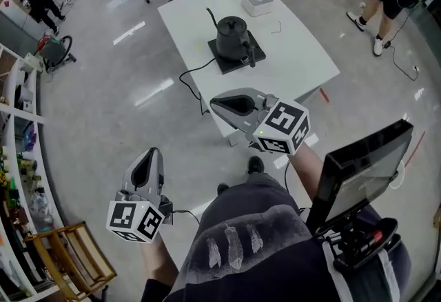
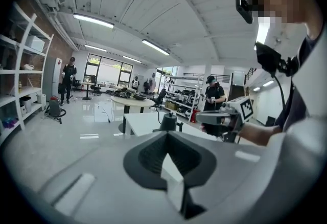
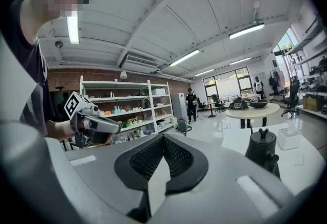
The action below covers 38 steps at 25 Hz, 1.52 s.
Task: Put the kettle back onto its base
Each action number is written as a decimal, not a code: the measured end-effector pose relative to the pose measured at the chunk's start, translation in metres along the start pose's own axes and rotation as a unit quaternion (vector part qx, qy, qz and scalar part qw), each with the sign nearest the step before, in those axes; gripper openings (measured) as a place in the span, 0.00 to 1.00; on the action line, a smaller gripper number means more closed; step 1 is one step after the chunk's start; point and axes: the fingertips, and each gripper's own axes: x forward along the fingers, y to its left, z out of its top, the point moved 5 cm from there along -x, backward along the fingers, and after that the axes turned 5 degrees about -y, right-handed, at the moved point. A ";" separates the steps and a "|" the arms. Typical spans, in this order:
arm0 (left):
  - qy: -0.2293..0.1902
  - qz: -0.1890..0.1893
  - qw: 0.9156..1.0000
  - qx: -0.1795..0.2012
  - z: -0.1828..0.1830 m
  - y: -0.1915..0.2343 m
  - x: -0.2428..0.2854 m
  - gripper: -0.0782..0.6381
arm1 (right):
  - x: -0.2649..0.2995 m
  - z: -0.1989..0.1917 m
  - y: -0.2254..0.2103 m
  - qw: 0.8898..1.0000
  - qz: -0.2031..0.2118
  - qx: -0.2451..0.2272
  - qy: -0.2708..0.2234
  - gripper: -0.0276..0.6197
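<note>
Sitting on its base point(image 1: 232, 65) on the far table point(image 1: 296, 52), the kettle point(image 1: 231, 35) appears docked. Left gripper point(image 1: 154, 152) and right gripper point(image 1: 213, 104) are closed and empty, well short of it; only centring should be checked.

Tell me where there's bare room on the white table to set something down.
Widest bare patch: the table right of the kettle base, up to the right edge. Another lies left of the kettle, toward the far left corner. Crowded at the far end by the white box and a thin wire; the cord crosses the left edge.
</note>
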 end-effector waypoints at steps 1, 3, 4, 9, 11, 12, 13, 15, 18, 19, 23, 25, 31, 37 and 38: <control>-0.001 -0.003 1.000 -0.002 -0.003 0.004 -0.005 0.11 | 0.003 0.002 0.010 1.000 0.002 -0.002 0.000 0.05; 0.000 -0.014 1.000 -0.007 -0.010 0.011 -0.013 0.11 | 0.006 0.003 0.030 1.000 -0.001 -0.012 0.005 0.05; 0.000 -0.021 1.000 -0.009 -0.013 0.014 -0.016 0.11 | 0.007 0.004 0.038 1.000 -0.003 -0.019 0.009 0.05; 0.007 -0.077 0.997 -0.028 -0.036 0.015 -0.017 0.11 | 0.001 -0.011 0.071 0.997 -0.039 -0.040 0.049 0.05; 0.015 -0.101 0.994 -0.029 -0.046 0.013 -0.016 0.11 | -0.003 -0.017 0.084 0.995 -0.056 -0.050 0.063 0.05; 0.019 -0.113 0.993 -0.028 -0.048 0.011 -0.015 0.11 | -0.006 -0.020 0.090 0.994 -0.065 -0.055 0.069 0.05; 0.021 -0.125 0.992 -0.026 -0.049 0.007 -0.014 0.11 | -0.011 -0.021 0.095 0.993 -0.072 -0.057 0.074 0.05; 0.020 -0.145 0.989 -0.022 -0.049 -0.003 -0.011 0.11 | -0.022 -0.024 0.101 0.992 -0.083 -0.053 0.079 0.05; 0.020 -0.164 0.986 -0.012 -0.045 -0.016 -0.008 0.11 | -0.036 -0.023 0.104 0.991 -0.100 -0.049 0.076 0.05; 0.020 -0.167 0.986 -0.007 -0.044 -0.021 -0.008 0.11 | -0.040 -0.021 0.104 0.991 -0.105 -0.050 0.073 0.05; 0.019 -0.170 0.985 0.006 -0.035 -0.035 -0.017 0.11 | -0.058 -0.012 0.110 0.990 -0.116 -0.050 0.054 0.05; 0.018 -0.167 0.986 0.012 -0.031 -0.044 -0.020 0.11 | -0.069 -0.008 0.111 0.990 -0.122 -0.053 0.042 0.05; 0.028 -0.180 0.983 0.035 -0.034 -0.104 -0.016 0.11 | -0.131 -0.011 0.107 0.988 -0.146 -0.046 0.019 0.05; 0.043 -0.203 0.976 0.059 -0.042 -0.190 -0.010 0.11 | -0.218 -0.021 0.104 0.985 -0.170 -0.020 -0.005 0.05; 0.046 -0.206 0.975 0.064 -0.044 -0.204 -0.010 0.11 | -0.232 -0.024 0.103 0.985 -0.172 -0.015 -0.009 0.05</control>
